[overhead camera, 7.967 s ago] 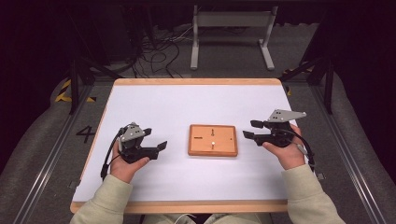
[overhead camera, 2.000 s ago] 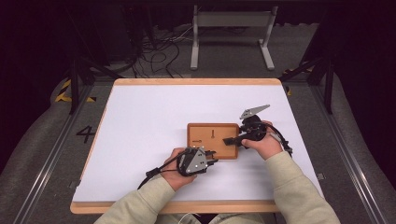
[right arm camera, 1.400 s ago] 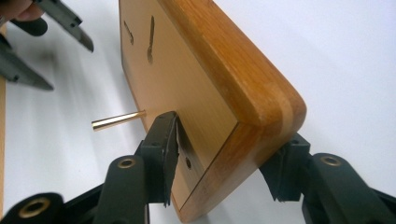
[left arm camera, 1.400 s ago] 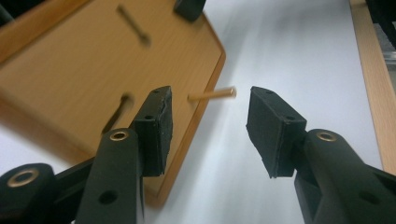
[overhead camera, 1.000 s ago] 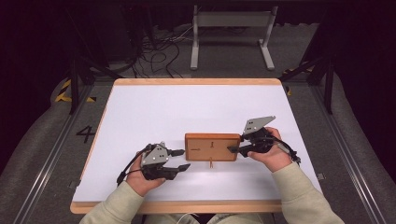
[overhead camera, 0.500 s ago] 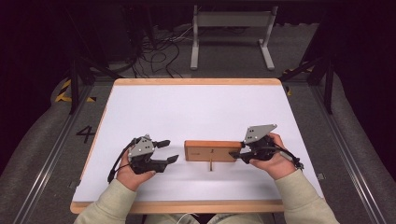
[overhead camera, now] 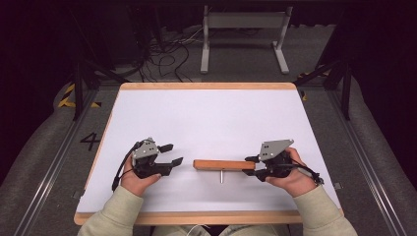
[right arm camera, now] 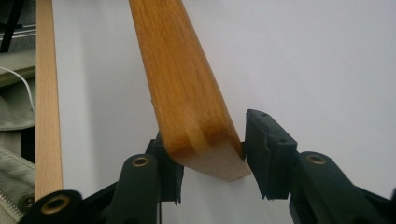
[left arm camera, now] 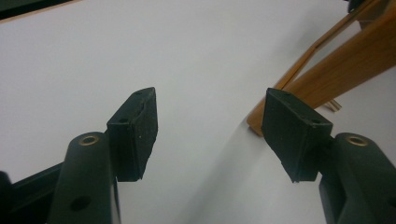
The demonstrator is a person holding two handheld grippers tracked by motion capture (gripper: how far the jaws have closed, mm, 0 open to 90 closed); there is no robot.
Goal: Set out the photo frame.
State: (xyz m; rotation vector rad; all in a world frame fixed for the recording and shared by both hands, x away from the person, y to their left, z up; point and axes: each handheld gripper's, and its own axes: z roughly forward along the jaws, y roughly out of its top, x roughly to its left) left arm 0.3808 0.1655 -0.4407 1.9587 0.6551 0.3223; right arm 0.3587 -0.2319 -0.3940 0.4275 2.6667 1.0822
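Observation:
A flat wooden board [overhead camera: 223, 164] stands on its long edge near the front of the white table [overhead camera: 206, 118], with a small metal peg [overhead camera: 221, 176] sticking out of its near face. My right gripper [overhead camera: 252, 165] is shut on the board's right end. In the right gripper view both jaws press the end of the board [right arm camera: 182, 79] at the right gripper [right arm camera: 210, 149]. My left gripper [overhead camera: 172, 154] rests open just left of the board, apart from it. In the left gripper view the left gripper [left arm camera: 210, 126] has nothing between its jaws, and the board [left arm camera: 336, 70] lies beyond its right jaw.
The table's wooden front rim [right arm camera: 44, 93] runs close beside the right hand. Behind the table stand a grey metal frame [overhead camera: 243, 29] and loose cables [overhead camera: 167, 49] on the floor. A "4" mark [overhead camera: 91, 141] lies on the floor at left.
The board went from lying flat to standing on edge in the right gripper and came nearer the front. The left gripper drew back to the left and stands open.

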